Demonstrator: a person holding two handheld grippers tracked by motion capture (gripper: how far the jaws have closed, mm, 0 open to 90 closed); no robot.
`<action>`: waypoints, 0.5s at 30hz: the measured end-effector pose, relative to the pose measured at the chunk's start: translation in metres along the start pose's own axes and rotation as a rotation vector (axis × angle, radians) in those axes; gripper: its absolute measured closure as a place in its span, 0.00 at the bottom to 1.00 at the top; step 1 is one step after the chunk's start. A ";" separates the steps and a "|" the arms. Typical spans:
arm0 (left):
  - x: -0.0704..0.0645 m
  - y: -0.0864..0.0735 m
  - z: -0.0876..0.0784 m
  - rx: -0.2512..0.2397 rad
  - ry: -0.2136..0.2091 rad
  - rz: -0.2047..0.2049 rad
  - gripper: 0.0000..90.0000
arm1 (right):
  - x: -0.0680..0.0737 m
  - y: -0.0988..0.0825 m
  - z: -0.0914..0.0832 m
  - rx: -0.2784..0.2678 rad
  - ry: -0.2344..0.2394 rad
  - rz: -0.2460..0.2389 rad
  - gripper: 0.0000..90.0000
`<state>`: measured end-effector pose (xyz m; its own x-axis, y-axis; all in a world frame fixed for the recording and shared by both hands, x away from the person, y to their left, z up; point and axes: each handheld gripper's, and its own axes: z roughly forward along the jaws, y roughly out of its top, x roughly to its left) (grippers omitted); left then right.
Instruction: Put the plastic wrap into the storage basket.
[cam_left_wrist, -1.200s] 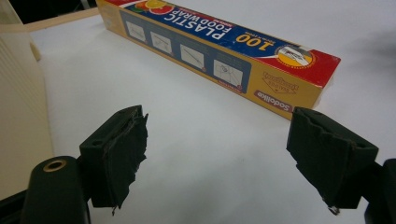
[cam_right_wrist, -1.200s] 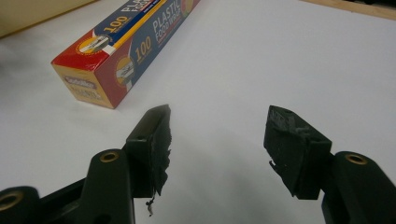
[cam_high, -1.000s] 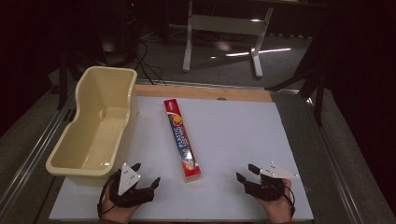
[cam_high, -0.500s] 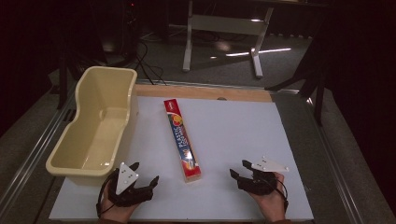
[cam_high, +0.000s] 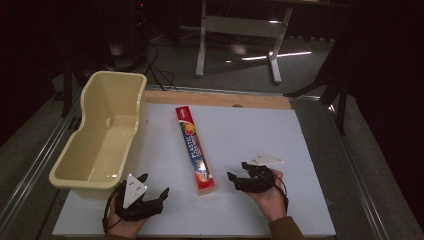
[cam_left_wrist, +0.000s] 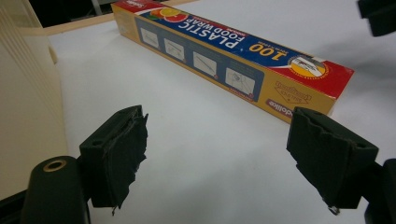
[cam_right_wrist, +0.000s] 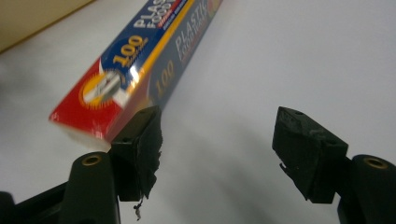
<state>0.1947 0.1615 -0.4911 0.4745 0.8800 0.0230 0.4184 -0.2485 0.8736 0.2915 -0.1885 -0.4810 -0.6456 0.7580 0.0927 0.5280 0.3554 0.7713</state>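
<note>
Food-wrap box lies right of the tub; right tool, jaws just opening, empty; left tool open.

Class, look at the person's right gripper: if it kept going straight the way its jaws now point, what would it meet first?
Probably the near end of the long blue-and-yellow plastic food wrap box. The right gripper, its jaws just opening with nothing between them, points at it across the white tabletop, though the box may slip past its left jaw.
</note>
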 end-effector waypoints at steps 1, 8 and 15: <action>0.000 0.000 0.000 0.000 0.000 0.000 0.22 | 0.000 0.000 0.000 0.000 0.000 0.000 0.36; -0.001 0.000 0.000 0.000 -0.004 0.000 0.22 | 0.013 0.035 0.027 0.007 0.007 -0.044 0.35; 0.000 0.000 0.000 0.000 -0.004 -0.004 0.22 | 0.025 0.057 0.057 0.046 0.020 -0.070 0.33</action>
<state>0.1944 0.1616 -0.4910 0.4760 0.8792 0.0178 0.4199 -0.2451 0.8739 0.3371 -0.1185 -0.4705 -0.6926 0.7194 0.0529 0.5057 0.4319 0.7468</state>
